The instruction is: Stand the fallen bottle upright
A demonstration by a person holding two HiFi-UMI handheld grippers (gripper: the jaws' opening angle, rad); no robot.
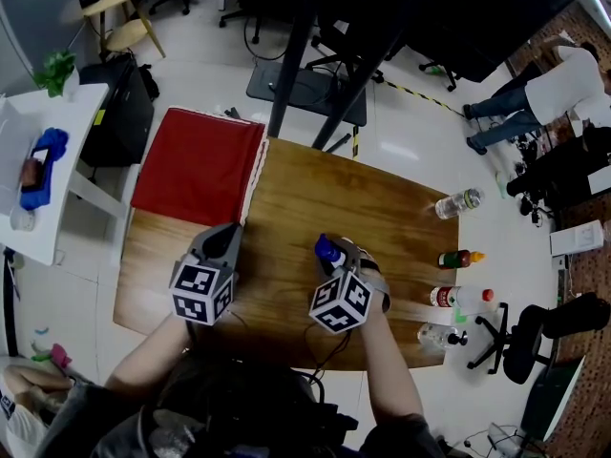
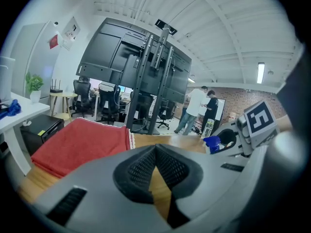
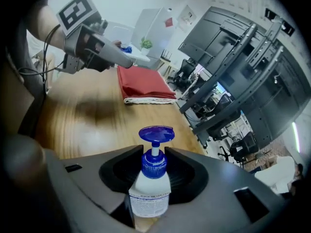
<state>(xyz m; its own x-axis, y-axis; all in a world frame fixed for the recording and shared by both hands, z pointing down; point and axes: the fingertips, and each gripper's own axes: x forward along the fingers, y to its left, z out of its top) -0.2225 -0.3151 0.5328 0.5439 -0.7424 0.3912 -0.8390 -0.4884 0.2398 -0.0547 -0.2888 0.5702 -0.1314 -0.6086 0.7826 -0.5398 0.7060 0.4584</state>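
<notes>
1. Clamped between the jaws of the right gripper, a white pump bottle with a blue pump head is seen over the near middle of the wooden table.
2. Just to its left, the left gripper is held with jaws closed together on nothing.
3. A red cloth is laid at the table's far left corner; other bottles are ranged along its right edge, well apart from both grippers.
</notes>
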